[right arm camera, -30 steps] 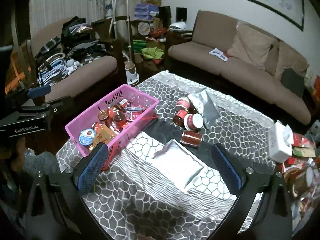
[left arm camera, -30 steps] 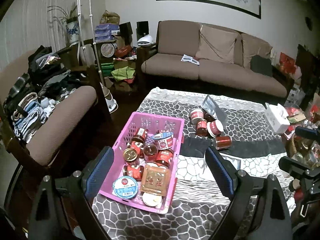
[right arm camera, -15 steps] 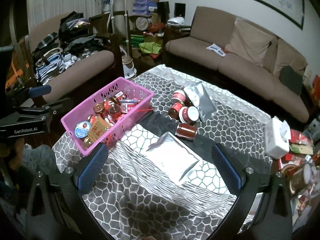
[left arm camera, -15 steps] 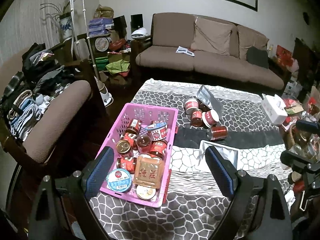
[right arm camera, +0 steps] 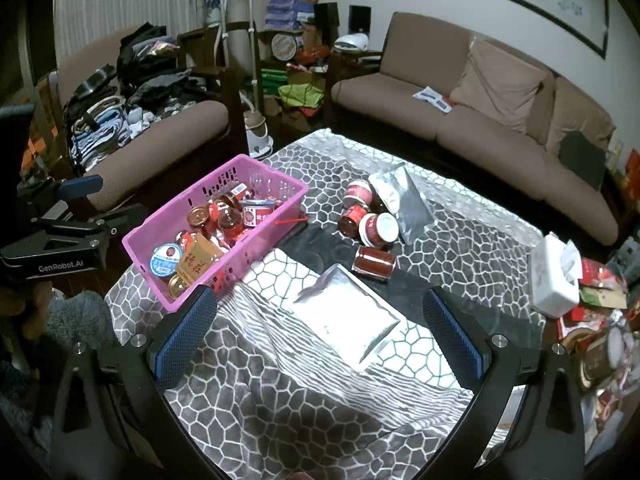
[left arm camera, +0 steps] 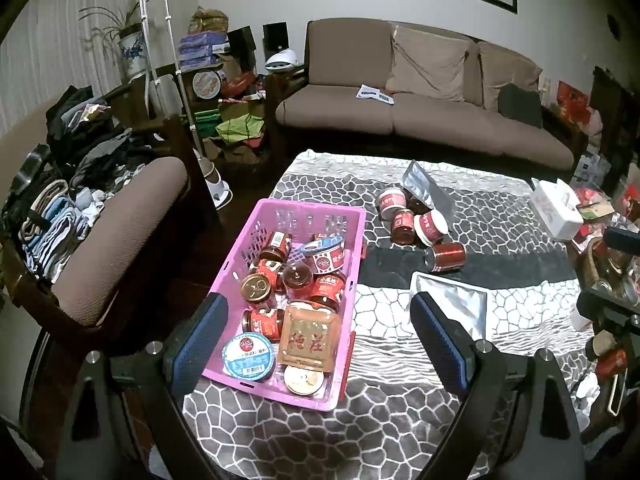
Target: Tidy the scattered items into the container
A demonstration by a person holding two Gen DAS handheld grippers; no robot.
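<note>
- Both the left gripper (left arm camera: 318, 336) and the right gripper (right arm camera: 320, 334) hover released, holding nothing.
- The nearest silver pouch (right arm camera: 346, 320) lies flat beside the pink basket (right arm camera: 168, 224); pinch its raised edge, not the middle.
- Jars (right arm camera: 370, 226) wait beyond it.

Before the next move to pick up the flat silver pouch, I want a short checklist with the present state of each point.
1. Right gripper open: ok, jaws wide with nothing between them.
2. Left gripper open and empty: ok.
3. Flat silver pouch free to reach: ok, it lies alone on the table cloth, in front of the right gripper.
4. Room left in the pink basket: ok, jars and tins cover the bottom, but the far end shows space.
5. Nearest jar clear of the pouch: cannot tell, it lies on its side right at the far edge.
</note>
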